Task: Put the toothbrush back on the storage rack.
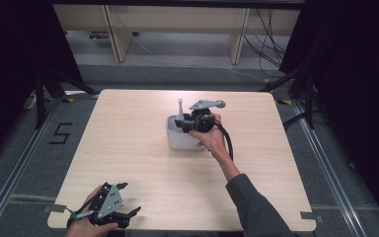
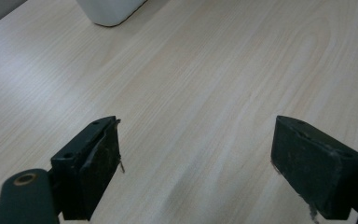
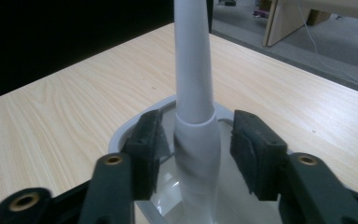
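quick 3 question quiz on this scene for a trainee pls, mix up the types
1. True or false: the right tongs are clamped tight on the white handle.
2. The left tongs are: A) open above bare table B) holding the tub C) inside the tub.
3. Fill in: the white handle stands in a white ____.

Key
1. False: the jaws sit either side of it with gaps showing.
2. A
3. tub

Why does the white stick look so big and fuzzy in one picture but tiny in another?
In the right gripper view the white handle sits right by the camera, so it looms large and soft-edged; in the high view the handle is far away, small, standing in the white container.
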A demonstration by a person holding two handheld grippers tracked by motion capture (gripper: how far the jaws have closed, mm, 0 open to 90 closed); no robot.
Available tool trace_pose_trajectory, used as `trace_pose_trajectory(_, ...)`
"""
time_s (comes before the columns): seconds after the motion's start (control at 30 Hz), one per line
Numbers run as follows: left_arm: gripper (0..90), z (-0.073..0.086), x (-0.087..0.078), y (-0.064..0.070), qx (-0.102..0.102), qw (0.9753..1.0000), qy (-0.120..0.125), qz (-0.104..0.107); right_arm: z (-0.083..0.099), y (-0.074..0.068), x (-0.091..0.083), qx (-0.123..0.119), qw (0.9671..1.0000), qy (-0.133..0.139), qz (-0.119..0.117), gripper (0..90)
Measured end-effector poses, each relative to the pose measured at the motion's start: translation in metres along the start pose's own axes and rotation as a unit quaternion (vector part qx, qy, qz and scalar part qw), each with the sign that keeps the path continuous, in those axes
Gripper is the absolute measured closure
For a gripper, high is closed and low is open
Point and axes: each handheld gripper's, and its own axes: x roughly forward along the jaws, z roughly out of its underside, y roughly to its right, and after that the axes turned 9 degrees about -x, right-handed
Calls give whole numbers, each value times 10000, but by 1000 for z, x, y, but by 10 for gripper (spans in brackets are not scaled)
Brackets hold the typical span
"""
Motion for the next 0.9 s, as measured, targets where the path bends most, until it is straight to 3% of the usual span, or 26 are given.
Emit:
trace_pose_trajectory(0.1, 150, 0, 0, 0, 3, 10000, -11, -31, 0, -1, -2, 187, 9998, 15, -21, 456)
trace_pose_trajectory(0.2, 150, -1, -1, -1, 57, 9999, -83, -24, -1, 1, -3, 63, 9999, 90, 1, 408)
trace_pose_trajectory(0.23, 150, -1, -1, -1, 57, 9999, -83, -24, -1, 0, -4, 180, 9998, 40, -27, 398)
trace_pose_trajectory(0.33, 150, 0, 0, 0, -6, 10000, 15, -6, -2, -1, -6, 170, 9998, 87, -64, 378)
trace_pose_trajectory(0.37, 150, 0, 0, 0, -6, 10000, 15, -6, -3, 0, -8, 75, 9999, 88, 65, 373)
trace_pose_trajectory(0.43, 150, 0, 0, -1, -2, 10000, 9, -60, -3, -2, -9, 146, 9999, 83, -14, 369)
trace_pose_trajectory(0.53, 150, 0, 0, 0, -6, 10000, 14, -52, -5, -3, -11, 44, 10000, 82, 0, 360)
trace_pose_trajectory(0.57, 150, 0, 0, 0, -20, 10000, 16, 18, -5, -4, -13, 154, 9999, 44, 8, 359)
trace_pose_trajectory(0.63, 150, 0, 0, -1, 23, 10000, 2, -61, -6, -4, -14, 93, 10000, 35, 5, 355)
trace_pose_trajectory(0.73, 150, 0, 0, 0, -47, 10000, 41, 9, -6, -4, -16, 63, 10000, 26, 44, 353)
trace_pose_trajectory(0.9, 150, 0, -1, -1, 21, 10000, -18, -47, -6, -4, -20, 184, 9998, 42, 29, 351)
